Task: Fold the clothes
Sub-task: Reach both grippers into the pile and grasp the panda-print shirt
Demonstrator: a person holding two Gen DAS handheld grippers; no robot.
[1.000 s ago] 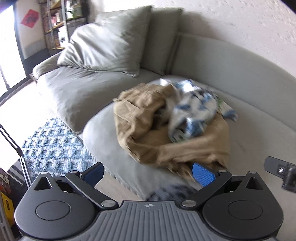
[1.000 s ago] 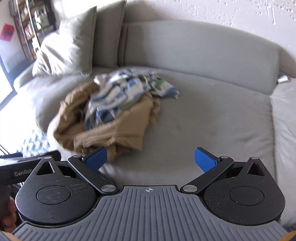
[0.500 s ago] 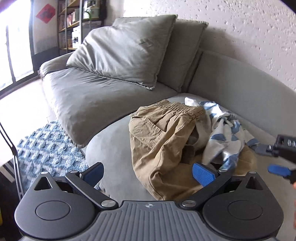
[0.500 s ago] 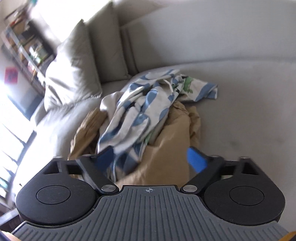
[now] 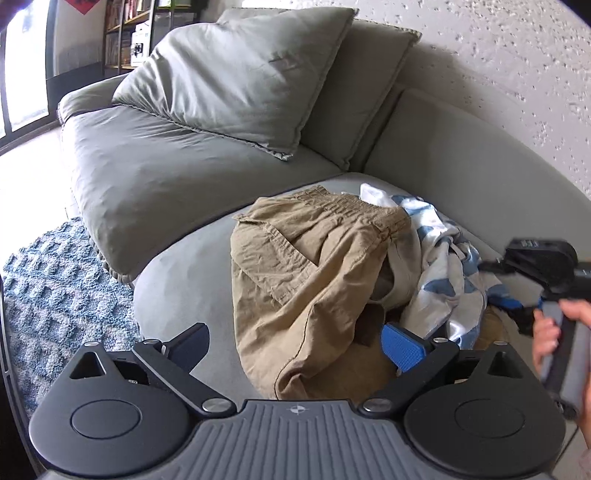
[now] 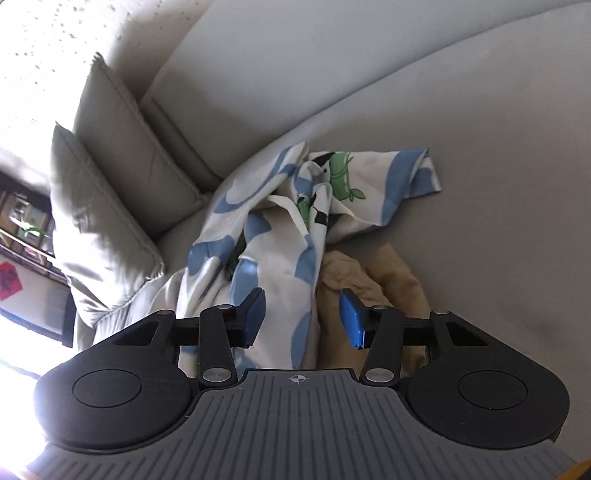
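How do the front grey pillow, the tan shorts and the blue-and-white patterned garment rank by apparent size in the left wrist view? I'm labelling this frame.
1. front grey pillow
2. tan shorts, though nearer the camera, so unsure
3. patterned garment, partly hidden

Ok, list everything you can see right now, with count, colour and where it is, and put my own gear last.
sofa: one, grey, fills both views, holds the clothes
cushions: two, grey-green, leaning on the sofa back, far end
shorts: one, tan, crumpled on the seat
shirt: one, white with blue patches and green print, bunched on and beside the shorts
rug: one, blue patterned, on the floor by the sofa
shelves: one unit, dark, far corner by the window
left gripper: black, blue pads, jaws wide open over the shorts
right gripper: black, blue pads, jaws open, straddling the shirt edge
right hand: on the right gripper's handle
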